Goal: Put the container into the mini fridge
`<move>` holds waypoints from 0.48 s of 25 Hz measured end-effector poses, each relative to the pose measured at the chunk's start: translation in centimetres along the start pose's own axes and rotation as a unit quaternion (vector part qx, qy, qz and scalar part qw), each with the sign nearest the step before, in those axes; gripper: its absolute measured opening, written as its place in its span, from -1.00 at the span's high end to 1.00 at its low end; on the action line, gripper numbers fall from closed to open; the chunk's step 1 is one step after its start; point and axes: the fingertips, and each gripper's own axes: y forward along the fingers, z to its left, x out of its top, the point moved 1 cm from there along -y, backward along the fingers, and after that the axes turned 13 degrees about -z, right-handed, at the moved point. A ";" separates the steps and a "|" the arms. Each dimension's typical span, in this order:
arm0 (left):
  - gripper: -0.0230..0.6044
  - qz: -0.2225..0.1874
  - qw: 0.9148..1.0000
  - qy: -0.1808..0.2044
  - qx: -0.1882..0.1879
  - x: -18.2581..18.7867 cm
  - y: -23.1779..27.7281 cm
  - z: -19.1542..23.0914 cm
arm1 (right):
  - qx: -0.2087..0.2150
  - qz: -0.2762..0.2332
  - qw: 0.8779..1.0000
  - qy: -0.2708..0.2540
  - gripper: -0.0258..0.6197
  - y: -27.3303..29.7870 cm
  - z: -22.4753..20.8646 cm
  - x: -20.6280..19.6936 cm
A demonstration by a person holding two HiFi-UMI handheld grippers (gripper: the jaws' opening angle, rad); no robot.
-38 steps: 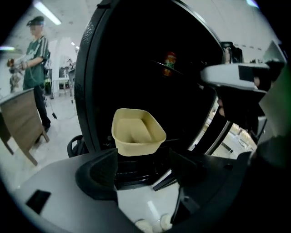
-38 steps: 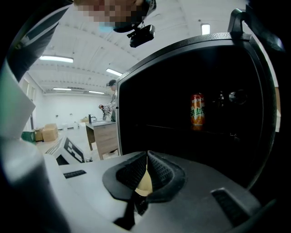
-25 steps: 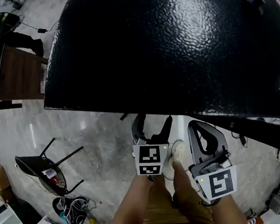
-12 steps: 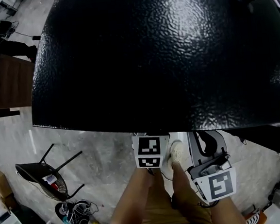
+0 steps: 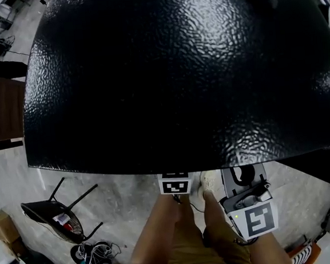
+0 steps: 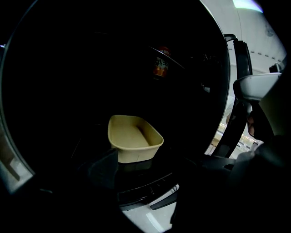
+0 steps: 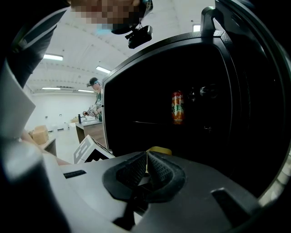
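Two grippers: both are held low in front of the mini fridge (image 5: 177, 70), at the lower edge of the head view.
Left gripper (image 6: 150, 179): its jaws stand apart with nothing clamped between them; it points into the dark inside of the fridge. In the head view only its marker cube shows, under the front edge of the fridge top.
Right gripper (image 7: 146, 164): its jaws are pressed together with nothing between them. It is held to the right of the left one and a little further back from the fridge.
Container (image 6: 132, 136): a shallow tan tub with rounded corners and no lid, upright on a dark shelf (image 6: 145, 186) inside the fridge. It sits just ahead of the left gripper's jaws, free of them; whether the left jaw tip touches its base cannot be told. In the right gripper view only a sliver of its rim shows above the closed jaws.
Can (image 6: 160, 67): an orange can stands upright higher up in the fridge, well apart from the container.
Fridge top: a black, pebbled panel fills most of the head view.
Floor (image 5: 118, 190): pale grey, with a dark chair (image 5: 48, 208) and a tangle of cables (image 5: 95, 252) to the left.
Legs (image 5: 180, 242): bare, with one pale shoe (image 5: 208, 182) between the two grippers.
Background: a person in a cap (image 7: 94, 98) stands far off in a bright room.
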 end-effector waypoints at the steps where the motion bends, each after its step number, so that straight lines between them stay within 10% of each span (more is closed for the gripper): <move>1: -0.12 0.001 1.000 0.000 -0.001 -0.1 -0.1 -0.1 | 0.002 0.000 1.000 -0.004 0.81 -0.2 0.0 0.0; 12: -0.12 -0.003 1.000 0.010 -0.014 0.8 -1.2 -1.3 | -0.017 -0.015 1.000 0.010 0.81 -0.7 0.6 0.8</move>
